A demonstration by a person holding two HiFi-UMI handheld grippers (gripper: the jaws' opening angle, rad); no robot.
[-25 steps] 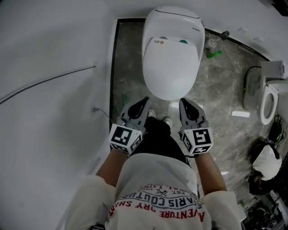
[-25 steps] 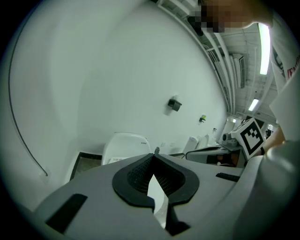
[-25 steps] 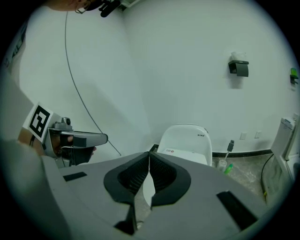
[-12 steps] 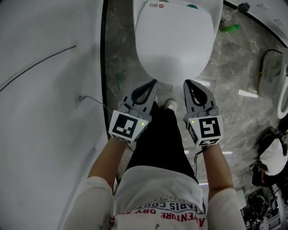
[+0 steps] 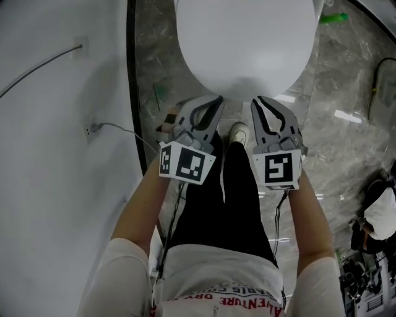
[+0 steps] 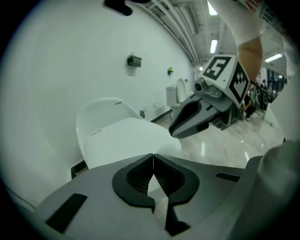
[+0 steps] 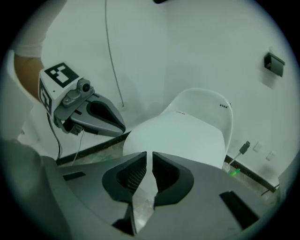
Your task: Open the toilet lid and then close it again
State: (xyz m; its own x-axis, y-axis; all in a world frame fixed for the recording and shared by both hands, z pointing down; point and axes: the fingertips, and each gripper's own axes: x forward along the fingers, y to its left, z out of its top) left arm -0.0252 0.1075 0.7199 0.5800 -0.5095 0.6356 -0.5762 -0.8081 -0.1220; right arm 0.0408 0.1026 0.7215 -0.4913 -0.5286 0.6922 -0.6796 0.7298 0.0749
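The white toilet lid (image 5: 244, 43) lies shut on the bowl and fills the top of the head view; it also shows in the left gripper view (image 6: 126, 138) and in the right gripper view (image 7: 176, 136). My left gripper (image 5: 218, 99) is shut and empty, its tip just short of the lid's front edge. Beside it, my right gripper (image 5: 255, 100) is also shut and holds nothing, equally near that front rim. Each gripper appears in the other's camera: the right gripper (image 6: 176, 130) and the left gripper (image 7: 121, 127). Neither touches the lid.
A white curved wall (image 5: 55, 124) with a thin cable (image 5: 117, 131) runs along the left. Grey marble floor (image 5: 337, 142) spreads to the right, with a green object (image 5: 337, 17) near the wall. My shoe (image 5: 238, 133) stands below the bowl. Dark gear (image 5: 371, 247) sits at far right.
Both grippers have dropped toward the front of the toilet, which now looms larger and higher in the head view. Their jaws stay shut throughout.
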